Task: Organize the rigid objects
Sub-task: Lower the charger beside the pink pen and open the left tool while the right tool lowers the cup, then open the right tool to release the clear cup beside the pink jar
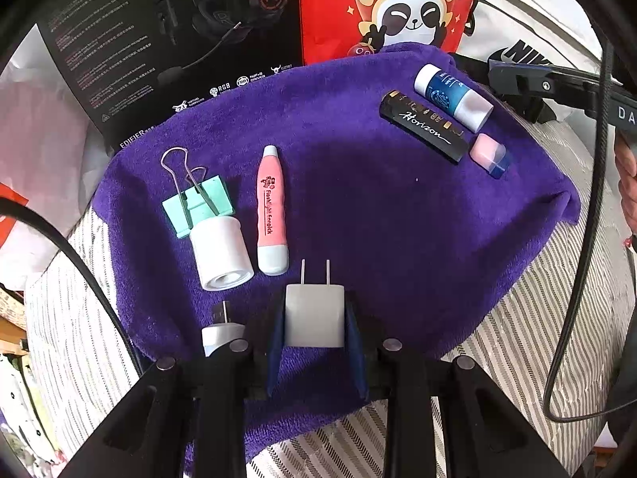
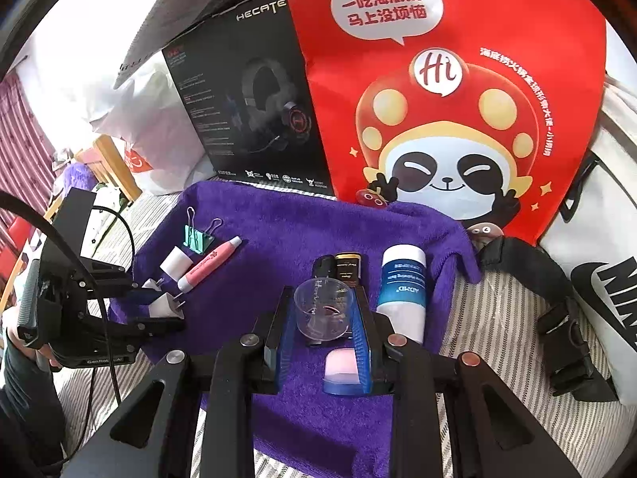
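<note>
A: Status? What's sorted on the purple towel (image 1: pixel 358 207)?

B: Two clusters, by my read. Left wrist view, 10 o'clock side: mint binder clip (image 1: pixel 198 203), white cylinder (image 1: pixel 221 253) touching it, pink flashlight earpick (image 1: pixel 271 211) just beside. At 1 o'clock: blue-white bottle (image 1: pixel 452 96), black lighter (image 1: pixel 424 127) alongside it, pink-blue cap piece (image 1: pixel 489 155) at the lighter's end.

A: Left tongs?

B: Left tongs (image 1: pixel 314 320) clenched on a white wall charger (image 1: pixel 314 314), prongs pointing at 12, low over the towel's near edge. A second white USB plug (image 1: pixel 222 332) lies at its 9 o'clock, partly hidden by the rig.

A: Right tongs?

B: Right tongs (image 2: pixel 324 318) grasping a clear plastic cup (image 2: pixel 323 312) by its sides, above the right cluster. Cup is see-through, empty, rim up. The bottle sits at its 3 o'clock.

A: Left to do?

B: Judging it late stage. Charger and cup not yet set down; everything else rests in its group. Charger looks boxy, smooth, rigid; easy hold. All of it sits on a striped bed (image 1: pixel 537 338), no desk.
</note>
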`<action>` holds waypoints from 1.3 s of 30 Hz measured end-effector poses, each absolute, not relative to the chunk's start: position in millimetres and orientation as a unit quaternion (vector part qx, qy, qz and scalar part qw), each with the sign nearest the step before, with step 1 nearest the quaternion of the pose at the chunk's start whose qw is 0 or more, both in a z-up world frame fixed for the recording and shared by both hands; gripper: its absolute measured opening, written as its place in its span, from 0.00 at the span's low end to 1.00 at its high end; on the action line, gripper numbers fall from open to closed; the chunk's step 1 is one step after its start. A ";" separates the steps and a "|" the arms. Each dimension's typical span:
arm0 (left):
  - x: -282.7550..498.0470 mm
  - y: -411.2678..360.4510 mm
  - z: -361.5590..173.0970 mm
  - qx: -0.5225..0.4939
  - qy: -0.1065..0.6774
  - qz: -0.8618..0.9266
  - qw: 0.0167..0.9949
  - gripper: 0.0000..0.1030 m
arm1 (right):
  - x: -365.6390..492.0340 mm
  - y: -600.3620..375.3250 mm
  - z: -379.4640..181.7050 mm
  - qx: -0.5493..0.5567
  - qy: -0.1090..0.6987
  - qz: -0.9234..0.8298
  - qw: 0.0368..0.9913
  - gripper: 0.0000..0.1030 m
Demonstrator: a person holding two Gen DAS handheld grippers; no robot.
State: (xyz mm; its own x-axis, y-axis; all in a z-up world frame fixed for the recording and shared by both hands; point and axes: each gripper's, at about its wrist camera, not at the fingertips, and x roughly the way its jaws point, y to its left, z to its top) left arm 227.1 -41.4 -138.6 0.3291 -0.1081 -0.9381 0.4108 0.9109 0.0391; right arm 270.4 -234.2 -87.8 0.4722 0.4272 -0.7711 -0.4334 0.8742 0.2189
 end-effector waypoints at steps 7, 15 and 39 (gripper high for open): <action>213.5 -29.1 -117.4 0.125 0.538 -0.151 0.820 0.39 | 268.1 -237.1 -88.3 -0.005 0.452 0.257 0.854 0.26; 238.3 -3.7 -76.8 0.086 0.503 -0.127 0.851 0.43 | 265.9 -223.4 -102.3 -0.024 0.472 0.278 0.836 0.26; 260.0 11.6 -58.4 0.020 0.476 -0.135 0.869 0.52 | 254.7 -193.7 -147.1 -0.090 0.517 0.331 0.784 0.26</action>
State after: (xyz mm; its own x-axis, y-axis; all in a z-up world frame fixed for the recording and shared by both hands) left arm 260.0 11.6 -58.4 0.5098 -0.2158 -0.8328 0.2537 0.9627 -0.0942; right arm 254.7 -193.7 -147.1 0.2466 0.4267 -0.8701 -0.6132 0.7640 0.2009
